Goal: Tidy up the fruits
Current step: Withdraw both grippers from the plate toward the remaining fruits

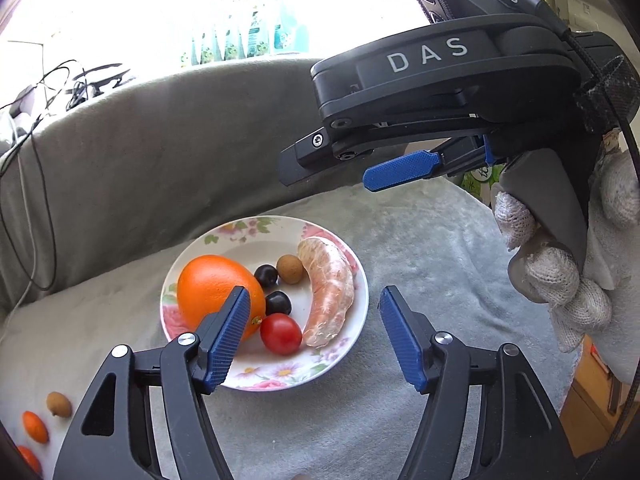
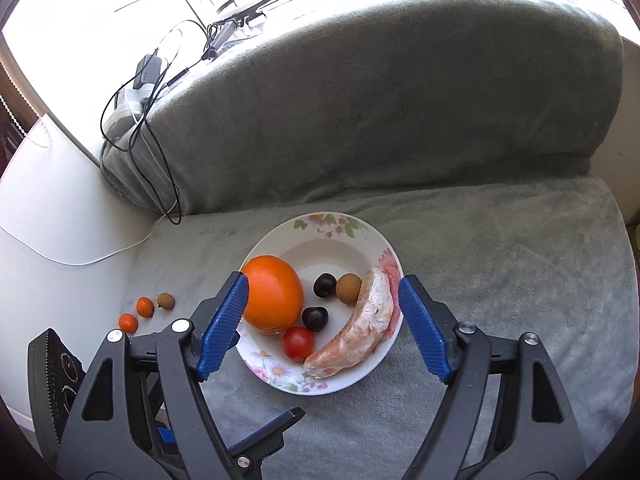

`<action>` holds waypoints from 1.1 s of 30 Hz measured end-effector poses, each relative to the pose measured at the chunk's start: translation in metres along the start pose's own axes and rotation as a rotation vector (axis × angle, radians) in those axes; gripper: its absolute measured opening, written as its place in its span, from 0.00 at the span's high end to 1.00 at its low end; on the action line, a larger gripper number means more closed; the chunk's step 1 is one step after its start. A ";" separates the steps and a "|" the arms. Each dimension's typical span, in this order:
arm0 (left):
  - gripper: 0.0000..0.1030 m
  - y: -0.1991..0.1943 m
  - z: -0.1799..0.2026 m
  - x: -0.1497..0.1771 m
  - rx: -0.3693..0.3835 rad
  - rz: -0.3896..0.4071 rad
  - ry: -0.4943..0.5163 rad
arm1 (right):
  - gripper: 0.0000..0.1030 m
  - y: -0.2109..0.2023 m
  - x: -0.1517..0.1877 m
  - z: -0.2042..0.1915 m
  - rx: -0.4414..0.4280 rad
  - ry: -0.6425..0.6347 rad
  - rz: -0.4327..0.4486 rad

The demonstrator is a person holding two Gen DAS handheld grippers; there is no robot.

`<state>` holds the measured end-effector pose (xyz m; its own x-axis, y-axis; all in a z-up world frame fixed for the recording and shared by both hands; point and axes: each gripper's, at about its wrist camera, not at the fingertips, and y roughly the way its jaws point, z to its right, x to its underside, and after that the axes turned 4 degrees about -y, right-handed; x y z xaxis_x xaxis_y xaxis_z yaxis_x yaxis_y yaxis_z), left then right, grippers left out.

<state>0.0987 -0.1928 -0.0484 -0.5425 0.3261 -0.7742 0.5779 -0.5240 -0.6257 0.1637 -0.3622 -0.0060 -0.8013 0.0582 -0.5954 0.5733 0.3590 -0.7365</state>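
A white floral-rimmed plate (image 2: 320, 222) sits flat on the grey blanket and holds most of the fruit. A large orange (image 2: 274, 294) lies at its left side, glossy and whole. Just right of it are two dark cherries (image 2: 324, 285), one behind the other, with a small brown longan (image 2: 348, 288) beside the farther one. A red cherry tomato (image 2: 298, 343) rests at the near edge, touching the orange in the left wrist view. A peeled pomelo segment (image 2: 360, 330) (curved, pale pink, membrane still on) lies along the right rim. Off the plate to the left lie two kumquats (image 2: 145, 306) and another longan (image 2: 165, 301), close together.
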 end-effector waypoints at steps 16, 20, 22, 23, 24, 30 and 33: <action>0.35 -0.056 -0.042 0.017 -0.070 0.071 -0.104 | 0.17 -0.008 0.011 -0.042 -0.003 -0.102 0.090; 0.35 -0.071 -0.057 0.023 -0.100 0.089 -0.139 | 0.15 -0.005 0.014 -0.055 -0.014 -0.132 0.114; 0.35 -0.079 -0.065 0.028 -0.121 0.099 -0.157 | 0.13 -0.004 0.015 -0.062 -0.019 -0.146 0.124; 0.35 -0.084 -0.069 0.031 -0.130 0.104 -0.169 | 0.13 -0.003 0.015 -0.065 -0.019 -0.156 0.126; 0.35 -0.088 -0.074 0.034 -0.138 0.107 -0.181 | 0.13 -0.002 0.015 -0.069 -0.018 -0.166 0.126; 0.35 -0.113 -0.107 0.051 -0.199 0.134 -0.265 | 0.12 0.008 0.016 -0.090 -0.035 -0.203 0.123; 0.35 -0.122 -0.122 0.059 -0.233 0.133 -0.293 | 0.12 0.015 0.016 -0.104 -0.029 -0.239 0.111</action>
<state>0.0704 -0.0133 -0.0297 -0.5851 0.0116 -0.8109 0.7595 -0.3427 -0.5529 0.1417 -0.2585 0.0064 -0.6690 -0.1217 -0.7332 0.6474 0.3891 -0.6553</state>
